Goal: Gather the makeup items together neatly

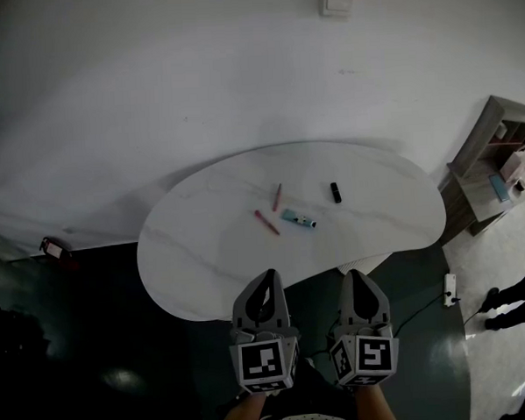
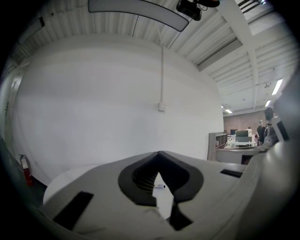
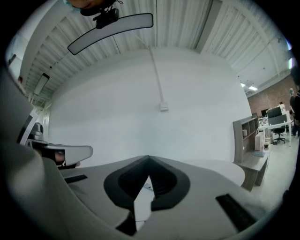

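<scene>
Left claw [image 1: 268, 276] and right claw [image 1: 354, 275] held shut at the near edge of the white worktop [image 1: 203, 252].
Four makeup items are seen spread near the centre of the head view: an upper pencil [image 1: 277, 196], a lower pencil [image 1: 266, 221], a teal tube [image 1: 298, 218] just right of it, and a black stick [image 1: 335, 192] further right. Nothing is gripped by either claw at lower centre.

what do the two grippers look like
Both match. The left gripper and right gripper are pale grey shells tapering to a point, lined with black ribbed pads. Each carries a cube of black-and-white square markers at its back end. No cable shows on either.
</scene>
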Demonstrator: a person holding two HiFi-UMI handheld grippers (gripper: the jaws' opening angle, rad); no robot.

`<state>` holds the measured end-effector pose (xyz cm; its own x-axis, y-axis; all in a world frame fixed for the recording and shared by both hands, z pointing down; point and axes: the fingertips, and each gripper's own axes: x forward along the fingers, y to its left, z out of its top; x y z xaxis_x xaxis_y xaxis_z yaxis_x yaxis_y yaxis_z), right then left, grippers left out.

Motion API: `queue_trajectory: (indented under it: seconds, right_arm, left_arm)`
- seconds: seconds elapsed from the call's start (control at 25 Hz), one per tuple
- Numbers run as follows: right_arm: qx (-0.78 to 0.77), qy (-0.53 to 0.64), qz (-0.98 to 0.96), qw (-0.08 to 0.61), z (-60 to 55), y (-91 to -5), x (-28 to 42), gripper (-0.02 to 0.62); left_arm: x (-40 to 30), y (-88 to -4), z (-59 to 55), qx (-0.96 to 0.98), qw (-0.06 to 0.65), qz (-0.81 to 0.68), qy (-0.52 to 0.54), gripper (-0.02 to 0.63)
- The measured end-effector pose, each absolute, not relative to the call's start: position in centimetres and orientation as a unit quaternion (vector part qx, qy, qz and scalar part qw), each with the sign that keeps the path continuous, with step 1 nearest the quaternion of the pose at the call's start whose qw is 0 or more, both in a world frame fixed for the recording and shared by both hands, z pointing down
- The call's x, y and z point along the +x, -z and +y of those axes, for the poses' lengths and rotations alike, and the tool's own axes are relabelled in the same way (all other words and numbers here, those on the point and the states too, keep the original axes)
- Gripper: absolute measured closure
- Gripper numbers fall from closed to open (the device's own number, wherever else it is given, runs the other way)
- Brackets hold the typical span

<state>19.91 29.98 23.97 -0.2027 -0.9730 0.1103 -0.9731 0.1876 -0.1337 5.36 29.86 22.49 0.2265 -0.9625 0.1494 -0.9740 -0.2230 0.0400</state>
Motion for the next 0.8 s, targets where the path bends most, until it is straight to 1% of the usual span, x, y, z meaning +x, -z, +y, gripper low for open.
queue_trajectory:
  seconds: [0.36, 0.6, 0.8]
  right_arm:
    - [0.618, -0.092, -0.78, 0.01, 30.5, -24.7, 20.1, 0.594]
    - [0.615, -0.096, -0.783, 0.012, 29.7, -25.1, 20.0, 0.594]
    - [0.611, -0.091, -0.786, 0.019, 27.9, -25.5, 20.3, 0.594]
  left_arm:
    - [5.4, -23.2, 30.8, 0.769, 0.062, -0.635, -0.044, 0.565]
    - [5.6, -23.6, 30.1, 0.766, 0.075, -0.636, -0.053, 0.565]
    - [5.5, -24.2, 28.3, 0.762, 0.071, -0.642, -0.045, 0.565]
